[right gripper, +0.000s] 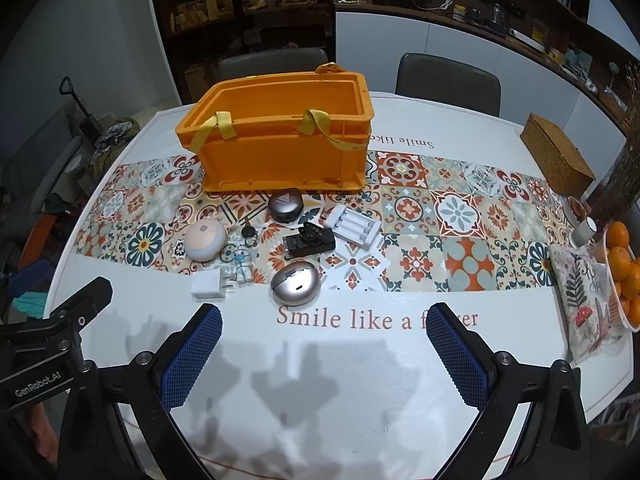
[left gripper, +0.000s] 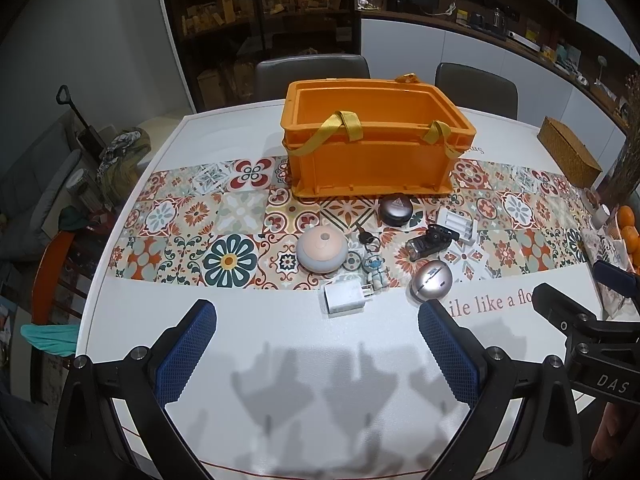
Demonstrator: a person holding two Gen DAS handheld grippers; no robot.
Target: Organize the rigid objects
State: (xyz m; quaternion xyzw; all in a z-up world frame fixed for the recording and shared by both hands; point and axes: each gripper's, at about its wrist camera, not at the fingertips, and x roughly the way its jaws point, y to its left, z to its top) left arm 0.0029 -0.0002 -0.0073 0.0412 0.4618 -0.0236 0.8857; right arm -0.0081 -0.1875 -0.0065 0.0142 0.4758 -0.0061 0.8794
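we record both tools hovering above the bare white table [right gripper: 360, 380], nearer the viewer than the orange crate [left gripper: 376, 140], which serves as our landmark. the left gripper [left gripper: 318, 344] has its fingers spread wide and carries nothing; the right gripper [right gripper: 330, 344] is likewise spread and empty.

the crate stands upright on the patterned runner [right gripper: 460, 216], its yellow straps [left gripper: 340, 124] draped over the near wall; what we can see of its interior holds nothing. all loose items lie outside it, on the near side. just in front of the crate sits a dark round case [right gripper: 285, 204]. beside that, to the right, is a white battery charger [right gripper: 354, 226]. nearer still lie a black device [right gripper: 308, 242], a peach dome-shaped gadget [right gripper: 206, 240], a key [right gripper: 249, 233] and a small figurine [right gripper: 241, 265]. farthest from the crate, at the runner's near edge, rest a white plug adapter [right gripper: 210, 285] and a silver oval case [right gripper: 295, 282].
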